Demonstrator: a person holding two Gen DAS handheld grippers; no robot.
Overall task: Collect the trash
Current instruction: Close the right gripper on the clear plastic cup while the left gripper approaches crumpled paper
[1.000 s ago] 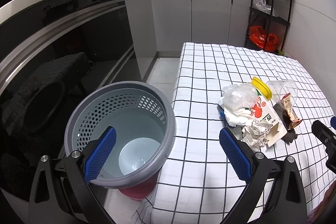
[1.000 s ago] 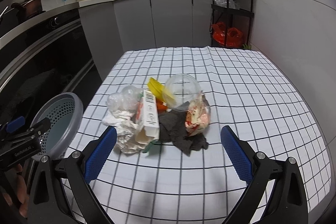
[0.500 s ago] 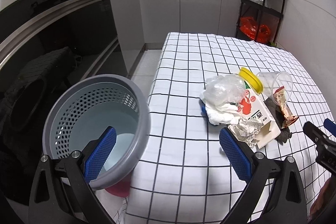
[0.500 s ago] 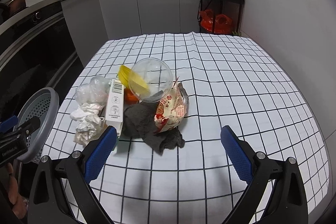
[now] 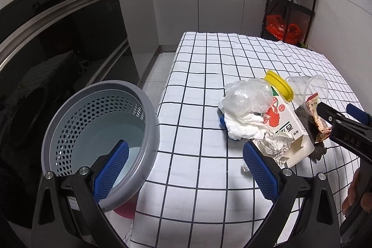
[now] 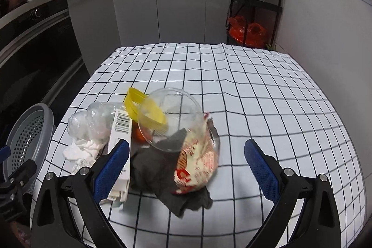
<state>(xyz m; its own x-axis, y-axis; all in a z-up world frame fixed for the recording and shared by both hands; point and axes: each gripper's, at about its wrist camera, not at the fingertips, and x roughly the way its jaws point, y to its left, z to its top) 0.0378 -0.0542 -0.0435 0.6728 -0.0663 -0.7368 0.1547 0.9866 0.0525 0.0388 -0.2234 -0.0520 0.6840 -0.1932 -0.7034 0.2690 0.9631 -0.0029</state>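
The right gripper [image 6: 186,169] is hanging wide open and empty over the near side of the trash heap on the white black-gridded worktop [image 6: 267,94], its blue pads straddling the red-and-white crumpled snack wrapper [image 6: 197,166] and the dark grey rag [image 6: 158,173] under it. A clear plastic cup [image 6: 172,117] is lying on its side against the wrapper, with a white juice carton with a yellow cap [image 6: 121,131], a crumpled clear plastic bag [image 6: 90,120] and white tissues [image 6: 79,150] just to the left. The left gripper [image 5: 183,171] is also gaping and holding nothing, one pad showing over the mouth of the grey perforated plastic bin [image 5: 97,131], which is sitting off the worktop's left edge.

The step in hand looks like a first pick. Doing it well probably means lowering the right gripper squarely onto one item, most likely the wrapper, and closing on its bulk rather than an edge, so that neither rag nor cup is being dragged along. The cup is looking free to roll if nudged.
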